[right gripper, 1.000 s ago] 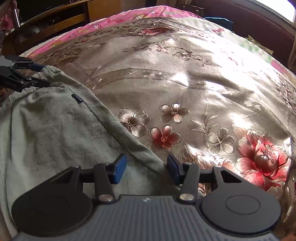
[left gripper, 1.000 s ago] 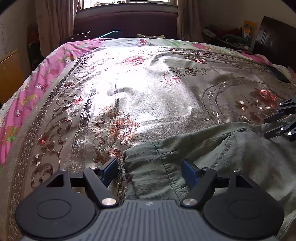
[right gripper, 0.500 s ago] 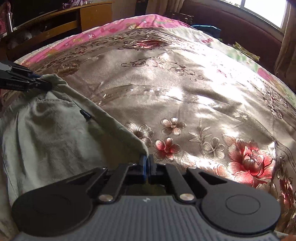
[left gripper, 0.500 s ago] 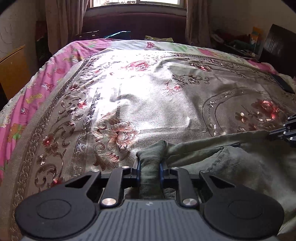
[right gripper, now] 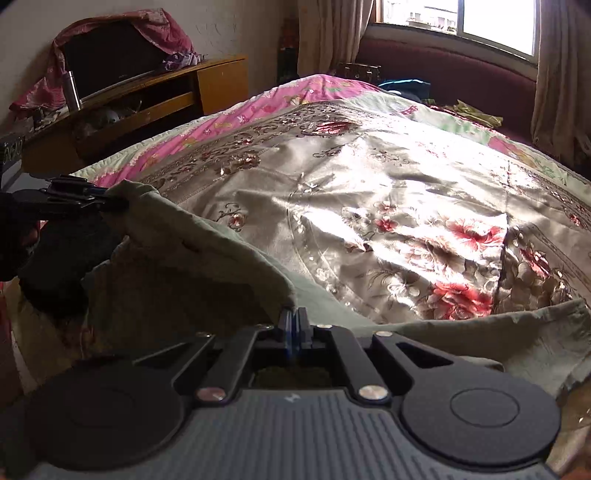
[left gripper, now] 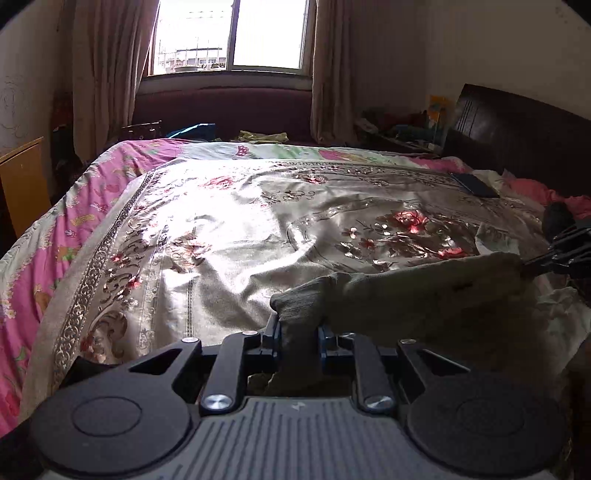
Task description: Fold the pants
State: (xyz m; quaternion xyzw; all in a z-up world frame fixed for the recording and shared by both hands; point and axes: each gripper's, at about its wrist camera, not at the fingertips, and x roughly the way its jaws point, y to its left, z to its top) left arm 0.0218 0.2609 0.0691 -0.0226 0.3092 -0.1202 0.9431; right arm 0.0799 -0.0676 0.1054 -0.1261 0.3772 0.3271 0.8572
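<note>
The olive-green pants [left gripper: 417,295] hang stretched between my two grippers above the near edge of the bed. My left gripper [left gripper: 298,338] is shut on one bunched corner of the waistband. My right gripper [right gripper: 293,325] is shut on the other corner of the pants [right gripper: 207,258]. The right gripper shows at the far right of the left wrist view [left gripper: 535,263], and the left gripper at the far left of the right wrist view [right gripper: 110,201]. The lower part of the pants hangs down out of sight.
A shiny floral bedspread [left gripper: 258,229] covers the bed, over a pink quilt [left gripper: 85,206]. A dark headboard [left gripper: 517,133] stands at the right, a wooden cabinet [right gripper: 155,99] beyond the bed's left side, and a window [left gripper: 232,33] at the far end. A dark flat object [left gripper: 474,184] lies near the headboard.
Both grippers closed on the waistband corners, then lifted them off the bedspread. The pants now hang stretched between them instead of lying flat.
</note>
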